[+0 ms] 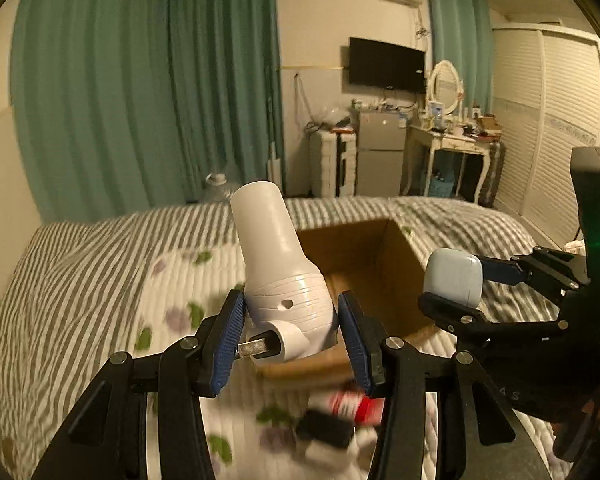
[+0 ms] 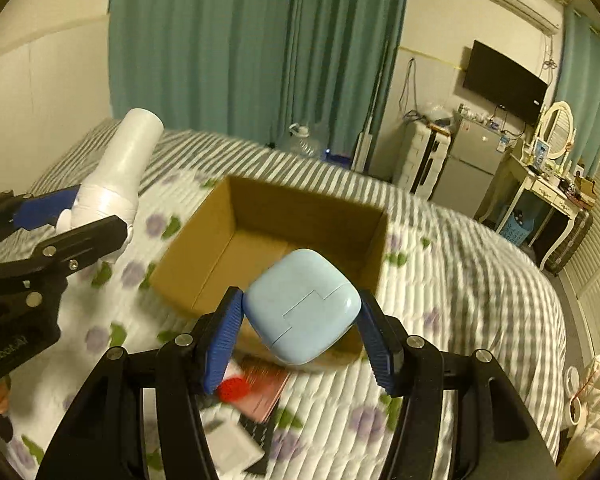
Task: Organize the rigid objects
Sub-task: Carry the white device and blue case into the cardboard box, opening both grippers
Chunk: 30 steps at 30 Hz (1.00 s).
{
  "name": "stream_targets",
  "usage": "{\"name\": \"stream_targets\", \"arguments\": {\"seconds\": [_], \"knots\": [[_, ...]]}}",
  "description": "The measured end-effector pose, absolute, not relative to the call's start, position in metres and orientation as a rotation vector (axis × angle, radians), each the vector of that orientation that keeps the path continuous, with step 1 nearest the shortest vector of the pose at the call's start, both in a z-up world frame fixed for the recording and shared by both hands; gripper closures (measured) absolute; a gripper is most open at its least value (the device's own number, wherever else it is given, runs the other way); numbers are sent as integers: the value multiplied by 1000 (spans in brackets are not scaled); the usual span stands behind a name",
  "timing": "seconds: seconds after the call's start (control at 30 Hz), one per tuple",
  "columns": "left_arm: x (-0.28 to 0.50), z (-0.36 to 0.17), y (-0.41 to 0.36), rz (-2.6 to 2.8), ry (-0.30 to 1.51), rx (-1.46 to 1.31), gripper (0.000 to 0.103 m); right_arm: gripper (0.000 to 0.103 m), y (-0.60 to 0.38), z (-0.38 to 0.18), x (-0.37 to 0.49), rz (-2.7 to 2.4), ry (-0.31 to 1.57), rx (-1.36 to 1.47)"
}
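**A:** Why is the left gripper (image 1: pixel 290 334) carrying the white bulb-shaped lamp (image 1: pixel 278 264) by its fat end?

**B:** The ribbed base is the widest, firmest part, so the blue pads are clamping it from both sides and the narrow neck is pointing up and away. A metal prong is sticking out near the left pad, which is probably why the jaws are sitting above it instead of on it.

**A:** And the right gripper (image 2: pixel 300 328)?

**B:** Its jaws are closing on the pale blue case (image 2: pixel 302 306), pinching it across two opposite sides. The case is sitting tilted between the pads, one corner toward the camera.

**A:** Where are both things, relative to the bed?

**B:** Both are being held in the air over the quilted bedspread (image 2: pixel 460 264), the case just above the near edge of the open cardboard box (image 2: pixel 216 236), the lamp off the box's left side. The box is lying toward the middle of the bed with its mouth up, so I judge both hands are bringing their loads to drop in.

**A:** What is lying under the grippers?

**B:** A small heap near the bed's near edge: something red (image 2: pixel 234 390), a pinkish flat item, a white block. It is blurring badly, so I cannot name them for certain.
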<state>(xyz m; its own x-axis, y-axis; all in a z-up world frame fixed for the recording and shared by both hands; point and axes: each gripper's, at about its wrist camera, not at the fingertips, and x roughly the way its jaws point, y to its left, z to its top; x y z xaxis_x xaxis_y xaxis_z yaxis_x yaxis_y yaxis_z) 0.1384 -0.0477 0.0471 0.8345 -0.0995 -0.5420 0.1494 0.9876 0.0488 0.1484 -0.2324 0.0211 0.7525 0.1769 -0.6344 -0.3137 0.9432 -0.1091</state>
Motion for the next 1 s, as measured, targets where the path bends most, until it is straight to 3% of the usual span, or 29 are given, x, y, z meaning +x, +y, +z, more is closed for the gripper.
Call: {"name": "stream_targets", "arguments": {"seconds": [0.33,0.6,0.67,0.73,1.0], "knots": [[232,-7,-64,-142,645,122,54,46,-244,-3,230,265,697,-178],[259,-53,-74,-167,718,123,53,46,-248,-36,252,284,729,-164],[259,-54,-73,-163,721,125,47,46,-252,-36,254,291,726,-147],[257,-50,-71,-156,719,125,26,46,-256,-33,255,290,723,-131],[235,-10,-42,-122,669,71,25,46,-245,-34,258,292,752,-154]]}}
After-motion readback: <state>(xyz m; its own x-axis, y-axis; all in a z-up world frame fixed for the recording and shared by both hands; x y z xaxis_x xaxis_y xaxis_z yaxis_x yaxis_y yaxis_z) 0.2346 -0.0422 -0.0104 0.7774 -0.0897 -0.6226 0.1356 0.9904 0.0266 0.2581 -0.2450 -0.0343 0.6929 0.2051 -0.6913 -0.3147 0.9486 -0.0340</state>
